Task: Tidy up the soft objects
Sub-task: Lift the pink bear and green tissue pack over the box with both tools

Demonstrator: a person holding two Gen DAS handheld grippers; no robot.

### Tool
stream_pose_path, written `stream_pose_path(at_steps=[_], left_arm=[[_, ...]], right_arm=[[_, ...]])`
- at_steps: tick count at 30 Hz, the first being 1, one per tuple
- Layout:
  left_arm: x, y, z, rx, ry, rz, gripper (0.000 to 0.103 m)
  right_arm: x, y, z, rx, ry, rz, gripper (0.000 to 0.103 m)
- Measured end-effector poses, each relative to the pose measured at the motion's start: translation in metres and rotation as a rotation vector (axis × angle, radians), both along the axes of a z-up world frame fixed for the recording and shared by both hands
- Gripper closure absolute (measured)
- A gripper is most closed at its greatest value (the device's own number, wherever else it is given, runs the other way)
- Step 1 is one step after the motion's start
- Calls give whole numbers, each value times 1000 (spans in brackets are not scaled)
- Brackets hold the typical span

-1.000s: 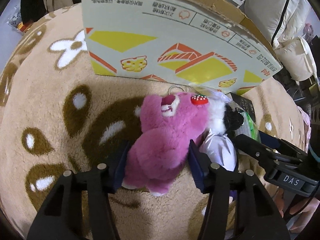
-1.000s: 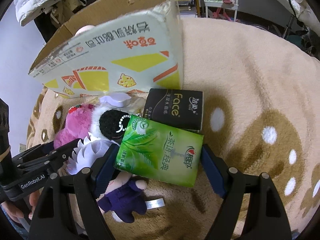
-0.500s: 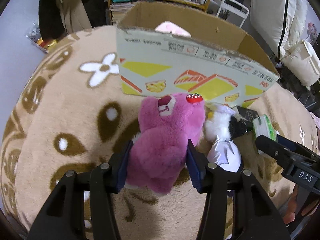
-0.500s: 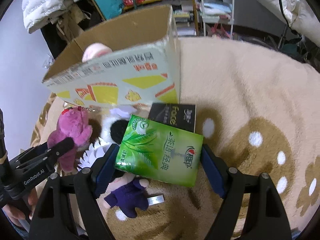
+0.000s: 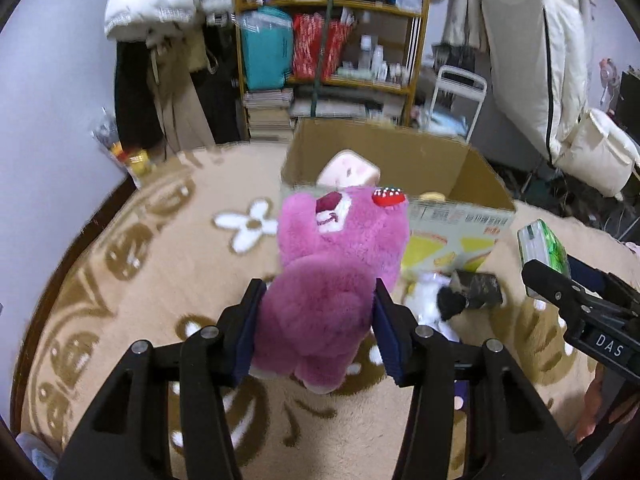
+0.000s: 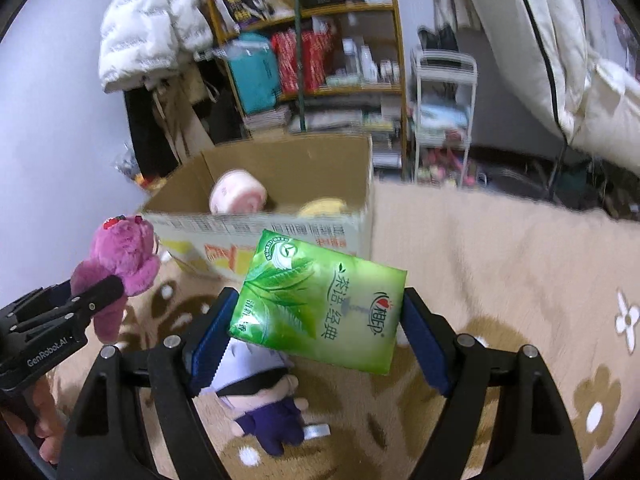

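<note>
My left gripper is shut on a pink plush bear, lifted off the rug in front of the open cardboard box. My right gripper is shut on a green tissue pack, also held in the air. From the right wrist the bear and left gripper appear at the left. Inside the box lie a pink-and-white plush and a yellow one. A purple-clothed doll lies on the rug under the pack.
A beige patterned rug covers the floor. A black-and-white plush and a dark tissue pack lie by the box. Behind stand a cluttered shelf, hanging coats and a white rack. A hand grips the left tool.
Both grippers rose off the rug with their loads and tilted up, so the box's open top and the room behind now show. The bear and the tissue pack stay gripped.
</note>
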State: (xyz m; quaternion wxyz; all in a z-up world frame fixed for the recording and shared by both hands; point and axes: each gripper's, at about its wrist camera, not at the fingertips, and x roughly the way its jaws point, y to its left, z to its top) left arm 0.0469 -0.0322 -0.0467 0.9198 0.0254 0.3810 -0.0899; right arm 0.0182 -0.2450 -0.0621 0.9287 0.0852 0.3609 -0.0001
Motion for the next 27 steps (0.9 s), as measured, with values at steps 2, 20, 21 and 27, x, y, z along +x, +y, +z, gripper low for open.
stream_pose_path(at_steps=[2,20,21,27], left_arm=[[-6,-1,10,12,-54,1,53],[-20,0,82,47,-364,3,53],[-16,0,85,41,-364,3,53],[7,1,105,8,-375,12,53]], right_arm=[[-5,3,10,-26,-53,-1,18],[-4,-7,90,3,-286,35,18],[-3,-7,93,5,-292,41,18],[9,-4,106,-21,-325,68,18]])
